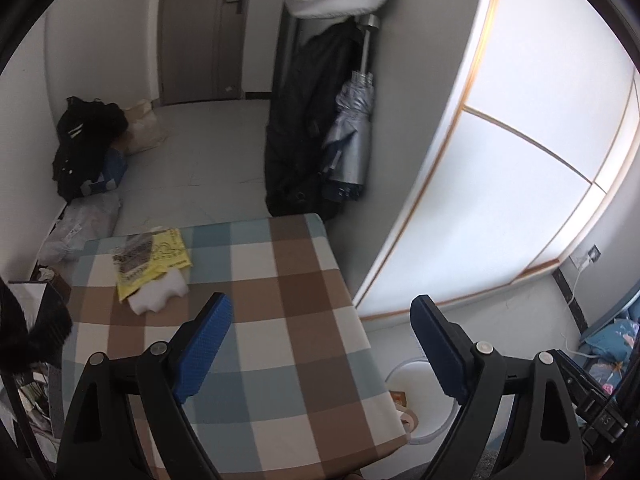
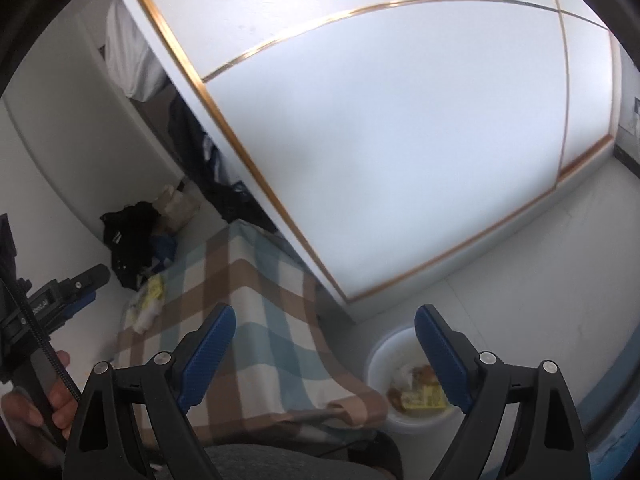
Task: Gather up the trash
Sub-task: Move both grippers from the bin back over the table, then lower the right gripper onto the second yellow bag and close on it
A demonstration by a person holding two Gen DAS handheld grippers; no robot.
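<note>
A yellow printed wrapper (image 1: 150, 258) lies on the checked tablecloth (image 1: 280, 280) at its far left, over a white crumpled tissue (image 1: 160, 294). My left gripper (image 1: 320, 344) hangs open and empty above the table's near edge, well short of them. A white bin (image 2: 390, 372) stands on the floor right of the table, holding a yellow packet (image 2: 424, 398) and brown scraps. My right gripper (image 2: 324, 352) is open and empty, high above the table corner and the bin. In the right wrist view the wrapper (image 2: 154, 290) and tissue (image 2: 144, 318) show small at the cloth's far left.
A white wardrobe (image 1: 500, 160) with gold trim rises right of the table. Black bags (image 1: 86, 140), a dark coat (image 1: 304, 120) and a folded silver umbrella (image 1: 352, 136) line the far floor. A hand (image 2: 52, 400) holds the left gripper's handle (image 2: 56, 292). Clutter (image 1: 36, 360) sits left of the table.
</note>
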